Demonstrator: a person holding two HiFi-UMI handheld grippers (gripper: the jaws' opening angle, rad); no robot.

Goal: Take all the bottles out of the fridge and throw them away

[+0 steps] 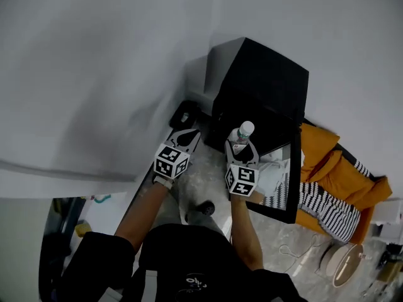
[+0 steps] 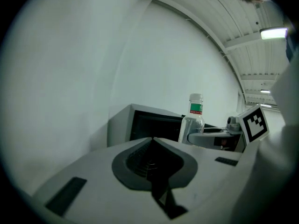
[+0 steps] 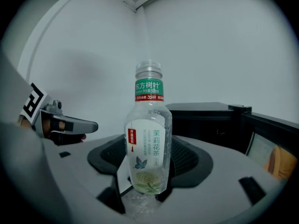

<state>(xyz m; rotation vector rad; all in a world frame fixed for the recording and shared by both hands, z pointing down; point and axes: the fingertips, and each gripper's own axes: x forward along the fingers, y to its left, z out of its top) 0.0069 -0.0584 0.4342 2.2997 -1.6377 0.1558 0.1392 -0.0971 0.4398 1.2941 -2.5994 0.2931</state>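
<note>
A clear bottle (image 3: 148, 139) with a white cap, a green neck band and a white label stands upright between the jaws of my right gripper (image 3: 148, 169), which is shut on its lower half. In the head view the bottle (image 1: 243, 133) and right gripper (image 1: 242, 150) hover in front of the black fridge (image 1: 264, 87), whose door (image 1: 291, 184) hangs open to the right. My left gripper (image 1: 187, 137) is beside it on the left, near the wall. Its jaws (image 2: 152, 140) are shut with nothing in them. The left gripper view also catches the bottle (image 2: 194, 118).
A dark bin-like object (image 1: 184, 113) sits on the floor by the white wall, left of the fridge. An orange cushion (image 1: 334, 165) and striped cloth (image 1: 330, 209) lie right of the door. A round pale device (image 1: 343, 263) rests on the floor at lower right.
</note>
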